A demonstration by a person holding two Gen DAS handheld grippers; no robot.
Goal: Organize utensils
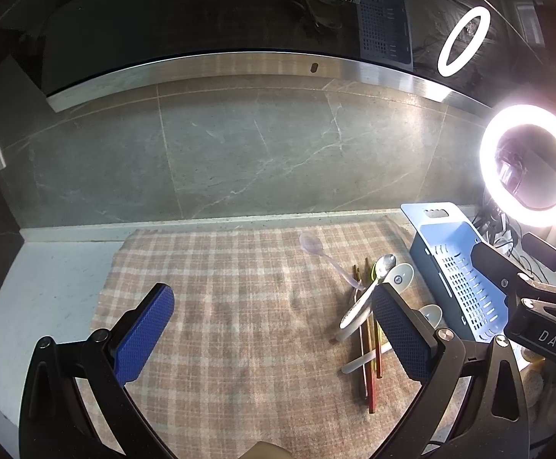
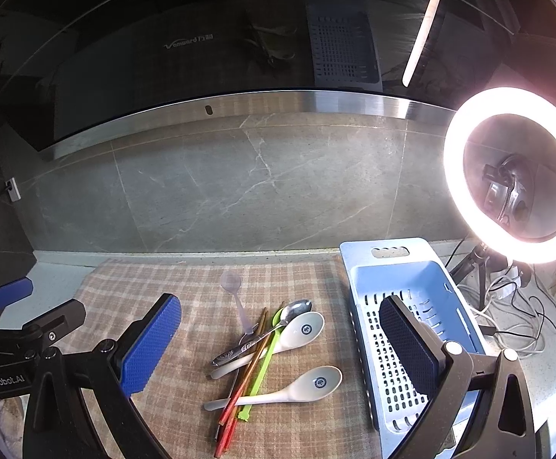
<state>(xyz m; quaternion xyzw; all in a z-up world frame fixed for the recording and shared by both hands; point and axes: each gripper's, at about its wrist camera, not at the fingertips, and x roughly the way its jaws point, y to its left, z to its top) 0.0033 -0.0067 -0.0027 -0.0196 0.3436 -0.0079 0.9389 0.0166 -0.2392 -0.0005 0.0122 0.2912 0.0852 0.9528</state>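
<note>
left wrist: left tongs (image 1: pixel 274 334) spread wide, empty, above checked beige cloth (image 1: pixel 220 306); utensil pile (image 1: pixel 366 306) left of perforated blue plastic basket (image 1: pixel 457 267) | right wrist: right tongs (image 2: pixel 278 348) wide, empty, over pile; white ceramic spoons (image 2: pixel 301 386) beside basket

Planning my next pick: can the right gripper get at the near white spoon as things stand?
Probably yes: the right gripper is open, and the near white spoon lies on top of the chopsticks, uncovered, beside the blue basket.

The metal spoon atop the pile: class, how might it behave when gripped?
The metal spoon looks stiff and glossy, so probably slippery between pads. It rests across a white spoon and chopsticks, so lifting it may well disturb them.
</note>
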